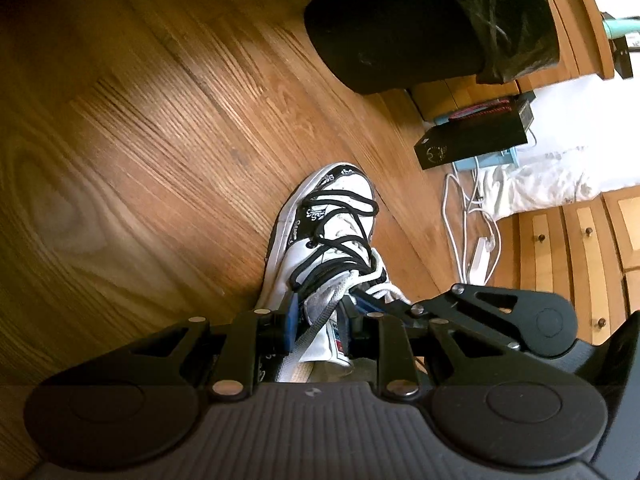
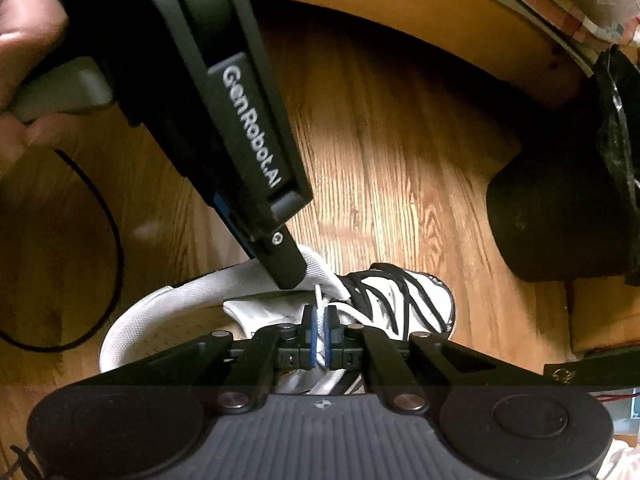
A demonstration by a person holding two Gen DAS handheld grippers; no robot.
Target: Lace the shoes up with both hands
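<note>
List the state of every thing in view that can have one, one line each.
Sneaker: on the wood floor, black lace loosely crossed over the front.
White lace: pinched between the right gripper's pads.
Right gripper: shut on the white lace.
Left gripper: open, jaws straddling the shoe's tongue.
Black bin: upright, lined with a black bag.
White cable: lying loose on the floor.

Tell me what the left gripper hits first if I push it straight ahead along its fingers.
Most likely the shoe: the left gripper is open with the white tongue and a grey-white lace already between its fingers, so it would press into the tongue, then the black lacing. Depth is hard to judge.
</note>
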